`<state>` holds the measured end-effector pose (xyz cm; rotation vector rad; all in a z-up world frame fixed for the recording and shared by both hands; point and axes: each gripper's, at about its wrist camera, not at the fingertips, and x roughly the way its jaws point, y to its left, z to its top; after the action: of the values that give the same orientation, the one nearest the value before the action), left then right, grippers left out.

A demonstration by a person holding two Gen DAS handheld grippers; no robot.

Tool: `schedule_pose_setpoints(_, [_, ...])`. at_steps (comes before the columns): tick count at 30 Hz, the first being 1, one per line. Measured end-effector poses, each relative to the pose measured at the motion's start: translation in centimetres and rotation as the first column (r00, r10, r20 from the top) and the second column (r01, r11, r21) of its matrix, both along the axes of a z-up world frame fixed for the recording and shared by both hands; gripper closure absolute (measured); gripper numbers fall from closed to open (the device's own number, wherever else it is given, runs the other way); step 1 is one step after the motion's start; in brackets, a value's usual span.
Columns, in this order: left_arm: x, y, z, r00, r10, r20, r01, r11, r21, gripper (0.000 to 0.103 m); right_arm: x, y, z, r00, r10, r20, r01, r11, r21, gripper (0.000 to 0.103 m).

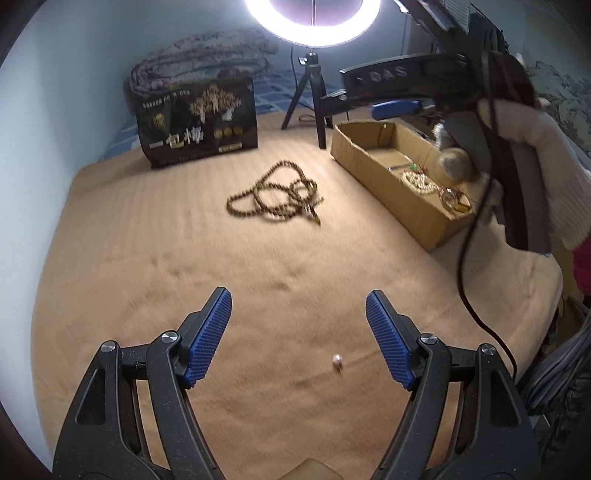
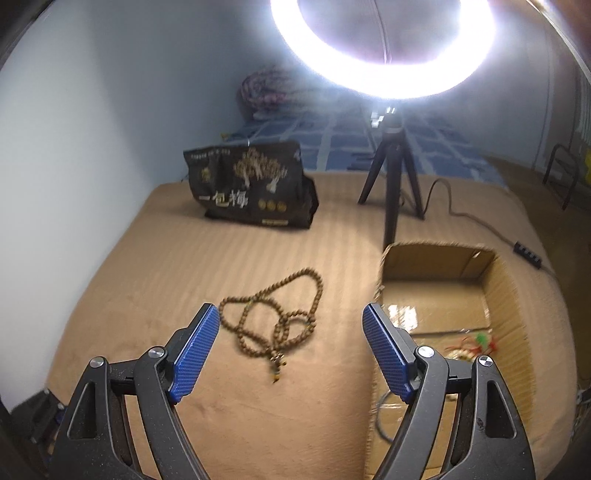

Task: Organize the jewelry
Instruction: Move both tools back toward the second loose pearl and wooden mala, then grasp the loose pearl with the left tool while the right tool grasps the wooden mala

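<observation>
So both grippers are up over a tan blanket (image 1: 147, 258) spread across a bed, and neither one has anything in it. The left gripper (image 1: 298, 295) has its blue pads spread wide with bare blanket between them, and a single small white pearl bead (image 1: 337, 359) sits on the blanket just inside the right-hand pad, not touching it. The right gripper (image 2: 290, 314) is spread wide too, and in its own view the wooden bead necklace (image 2: 275, 317) lies in a loose tangle on the blanket right in the gap between the pads, farther out, with no contact that I can see. From the left wrist view that same necklace is out in the middle of the blanket, well beyond the fingertips. The cardboard box (image 1: 380, 173) sits just to the right of the necklace, open on top, and there's already some jewelry at its near end: a pale bead bracelet (image 1: 419, 181) and some small red and green bits I can't make out. A gloved hand (image 1: 546, 177) holds the right gripper over that box. At the back there's a black printed bag (image 1: 197, 122) standing upright, plus a ring light (image 1: 314, 22) on a little tripod (image 1: 314, 103).
</observation>
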<state>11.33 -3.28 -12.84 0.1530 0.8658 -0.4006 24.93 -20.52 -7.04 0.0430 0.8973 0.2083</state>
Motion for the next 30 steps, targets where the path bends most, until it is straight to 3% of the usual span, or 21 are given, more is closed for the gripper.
schedule_pose_setpoints(3, [-0.7,0.0,-1.0,1.000,-0.002,-0.024,0.002,1.000,-0.020,0.026,0.5,0.5,-1.2,0.999,0.004,-0.034,-0.004,1.000,0.006,0.023])
schedule_pose_setpoints(5, [-1.2,-0.3,-1.8,0.999,-0.007,-0.046,0.005,1.000,-0.028,0.033,0.6,1.1,-1.9,0.998,0.020,-0.056,-0.019,1.000,0.005,0.023])
schedule_pose_setpoints(10, [-2.4,-0.8,-3.9,0.997,-0.002,-0.081,-0.002,0.998,-0.058,0.034,0.7,2.3,-3.8,0.993,0.051,-0.102,-0.051,0.999,0.007,0.023])
schedule_pose_setpoints(13, [-2.9,-0.8,-5.0,0.996,0.007,-0.092,-0.013,0.998,-0.067,0.043,0.7,3.1,-5.3,0.988,0.070,-0.139,-0.070,0.998,0.004,0.023])
schedule_pose_setpoints(16, [-3.0,-0.5,-5.8,0.994,0.027,-0.108,-0.036,0.996,-0.077,0.044,0.9,4.0,-6.6,0.982,0.082,-0.170,-0.084,0.996,-0.007,0.023])
schedule_pose_setpoints(22, [-3.0,0.2,-6.9,0.991,0.052,-0.126,-0.065,0.992,-0.106,0.045,1.6,5.2,-9.3,0.973,0.054,-0.224,-0.070,0.995,-0.065,0.023])
schedule_pose_setpoints(26, [-3.1,0.0,-7.6,0.990,0.046,-0.136,-0.061,0.992,-0.108,0.053,2.2,5.7,-10.5,0.968,0.030,-0.250,-0.060,0.992,-0.112,0.023])
schedule_pose_setpoints(30, [-3.1,-0.2,-8.1,0.990,0.034,-0.138,-0.049,0.993,-0.103,0.053,2.6,5.7,-11.3,0.968,-0.003,-0.251,-0.034,0.989,-0.142,0.023])
